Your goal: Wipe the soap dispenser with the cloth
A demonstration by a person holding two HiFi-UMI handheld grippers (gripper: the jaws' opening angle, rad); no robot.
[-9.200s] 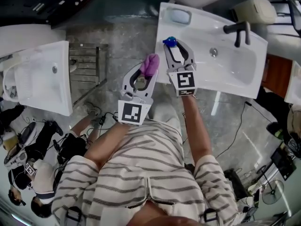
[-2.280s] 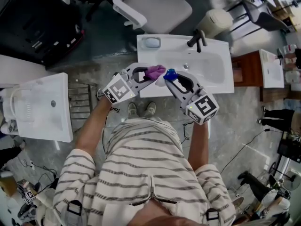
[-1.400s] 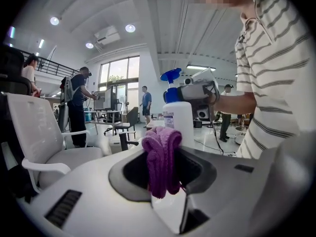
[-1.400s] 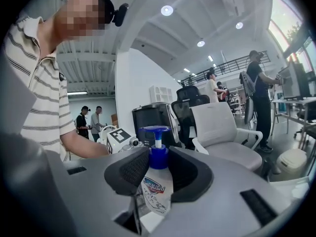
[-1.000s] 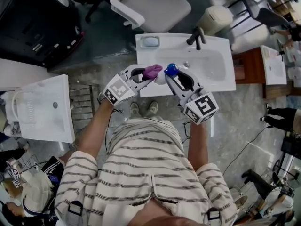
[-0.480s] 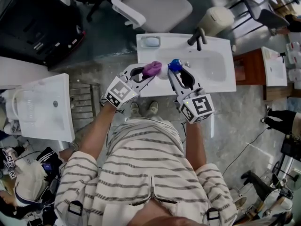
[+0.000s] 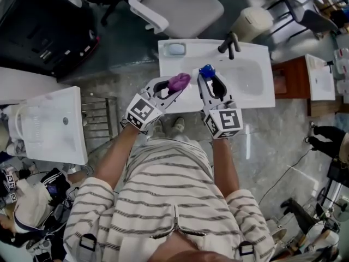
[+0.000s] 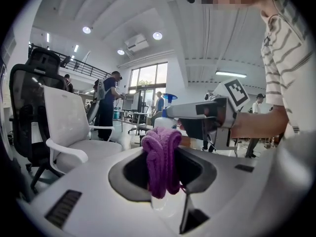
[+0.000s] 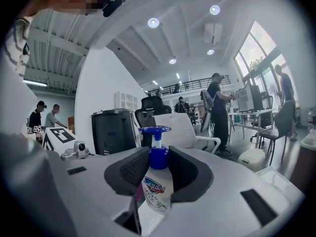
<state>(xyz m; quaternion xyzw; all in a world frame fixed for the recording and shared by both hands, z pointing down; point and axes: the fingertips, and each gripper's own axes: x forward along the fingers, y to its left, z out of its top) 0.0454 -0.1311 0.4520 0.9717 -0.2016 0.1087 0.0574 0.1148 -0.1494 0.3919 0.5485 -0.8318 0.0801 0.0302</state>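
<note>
Grasps the soap dispenser [image 9: 157, 184] in the right gripper [image 9: 159, 161], dark ribbed pads [image 9: 131, 171] pressed on either side of the bottle's shoulder, jaws partway apart around it. Stands upright between those jaws: pale translucent bottle, blue collar, blue pump head on a white stem, and a front label with a red-and-blue mark and print too fine to read. In the head view, shows only as a blue pump at the very tip of the right gripper, above the near part of a white sink [image 7: 256, 100].

Clenches a purple cloth [image 8: 162, 166] in the left gripper [image 8: 162, 156]. Bunched into thick looped folds with a knit texture, rising above the jaws and hanging down between them. Sits just left of the right gripper's tip in the head view, close to the dispenser, with a narrow gap between cloth and pump. In the left gripper view, has the white bottle just beyond the cloth, with the right gripper crossing ahead and to the right.

Beyond both grippers' tips: a dark faucet [image 7: 229, 41] at the far side of the sink, a small oval dish [image 7: 175, 49] at its far left corner, and a grey office chair [image 7: 182, 4] further out.
</note>
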